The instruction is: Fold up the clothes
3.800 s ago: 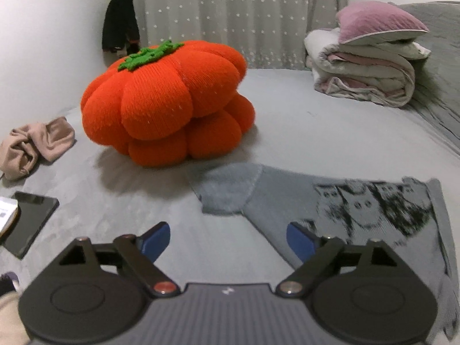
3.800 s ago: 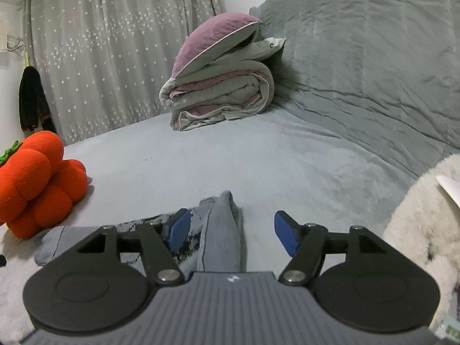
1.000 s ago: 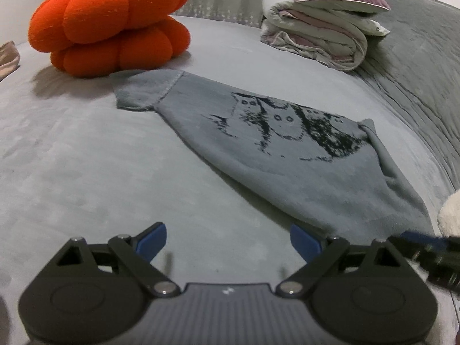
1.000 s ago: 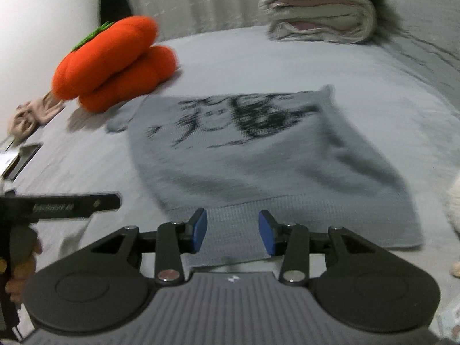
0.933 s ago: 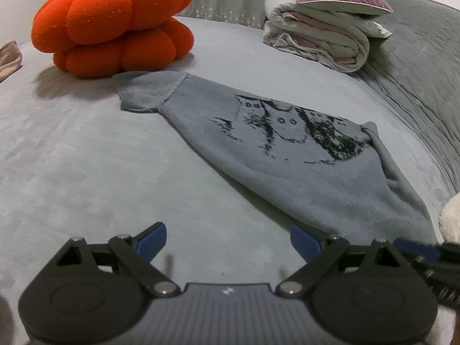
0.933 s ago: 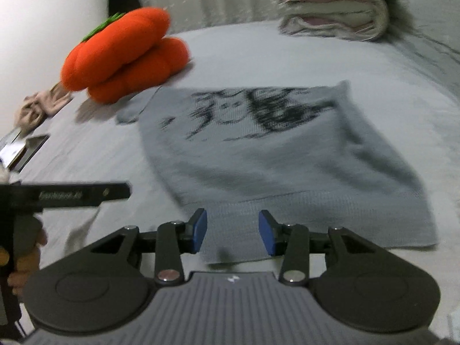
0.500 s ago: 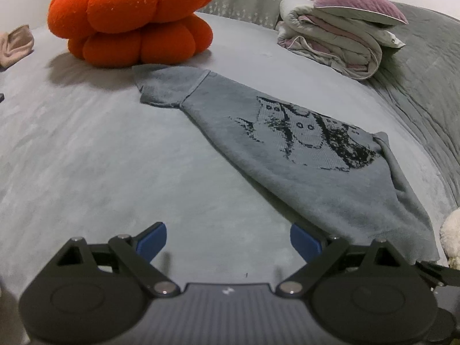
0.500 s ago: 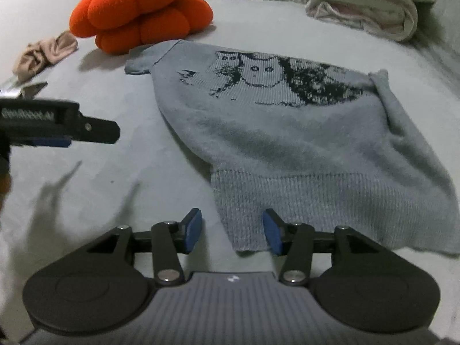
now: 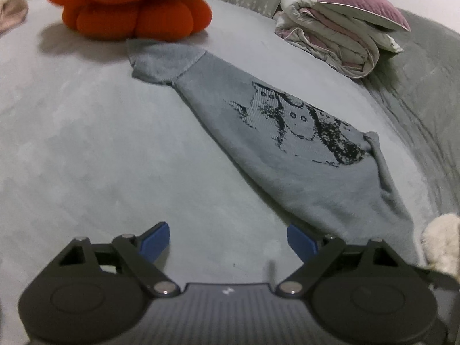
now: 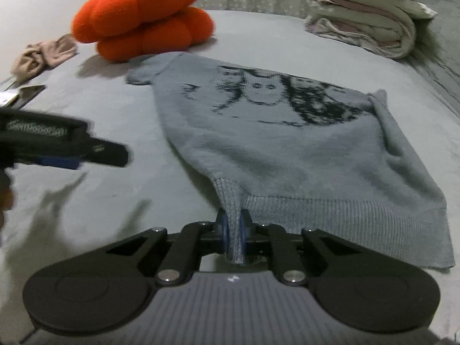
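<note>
Pinching the ribbed hem of the grey knitted sweater with black cat figures, my right tool is closing its jaws, and the blue pads are already pressing on a bunched fold of the hem's left corner. The sweater is lying spread flat on the grey plush bed cover, chest print up, hem toward me, one short sleeve reaching toward the orange pumpkin-shaped plush cushion, just beside it. The sweater's right edge is rumpled into a long ridge.

My left tool is hanging over bare bed cover just left of the sweater's near corner, jaws wide and easing inward, with nothing between them. In the right wrist view I am seeing it from the side, blurred, clear of the cloth.

At the far side of the bed a folded pale duvet is carrying a mauve pillow. A crumpled beige cloth is lying left of the cushion, with a dark flat phone near it.
</note>
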Demonstrator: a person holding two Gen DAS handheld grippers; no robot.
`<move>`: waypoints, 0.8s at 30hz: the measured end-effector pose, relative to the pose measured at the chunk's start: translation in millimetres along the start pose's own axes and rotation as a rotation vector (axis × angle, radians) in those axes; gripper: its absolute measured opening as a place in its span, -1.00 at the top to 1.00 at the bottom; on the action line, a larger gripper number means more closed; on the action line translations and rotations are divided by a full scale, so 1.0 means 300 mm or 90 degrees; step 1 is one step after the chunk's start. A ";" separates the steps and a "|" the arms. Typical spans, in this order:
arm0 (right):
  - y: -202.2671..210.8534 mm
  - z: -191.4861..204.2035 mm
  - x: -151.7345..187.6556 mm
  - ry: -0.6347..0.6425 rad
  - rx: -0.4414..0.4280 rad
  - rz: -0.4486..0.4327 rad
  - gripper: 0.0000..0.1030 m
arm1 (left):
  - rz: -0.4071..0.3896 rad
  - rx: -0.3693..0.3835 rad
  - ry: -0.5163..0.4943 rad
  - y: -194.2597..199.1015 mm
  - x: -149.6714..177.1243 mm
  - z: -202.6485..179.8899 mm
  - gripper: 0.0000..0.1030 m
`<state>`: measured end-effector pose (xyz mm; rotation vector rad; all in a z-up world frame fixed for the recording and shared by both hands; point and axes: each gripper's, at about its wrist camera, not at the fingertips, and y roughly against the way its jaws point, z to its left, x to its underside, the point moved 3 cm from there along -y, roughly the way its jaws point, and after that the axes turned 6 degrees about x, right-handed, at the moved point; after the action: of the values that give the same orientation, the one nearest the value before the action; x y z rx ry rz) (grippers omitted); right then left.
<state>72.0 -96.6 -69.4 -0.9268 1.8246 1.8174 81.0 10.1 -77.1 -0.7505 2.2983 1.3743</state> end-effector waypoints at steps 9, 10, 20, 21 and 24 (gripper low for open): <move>0.140 0.118 0.010 0.025 -0.118 -0.008 0.78 | 0.021 0.055 0.090 -0.030 -0.004 0.036 -0.39; 0.154 0.129 0.010 0.026 -0.128 -0.009 0.78 | 0.022 0.056 0.091 -0.032 -0.004 0.036 -0.29; 0.226 0.218 0.002 0.023 -0.251 0.011 0.79 | -0.012 0.014 0.089 0.011 -0.012 0.039 0.92; 0.233 0.218 0.001 0.018 -0.265 0.013 0.80 | -0.019 -0.003 0.068 0.026 -0.012 0.025 0.92; 0.251 0.219 0.001 -0.015 -0.344 0.028 0.98 | -0.043 -0.024 0.013 0.068 -0.009 -0.020 0.92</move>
<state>8.3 -36.9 -20.4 -1.0396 1.3616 2.3944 70.5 13.3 -58.8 -0.8496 2.2481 1.3889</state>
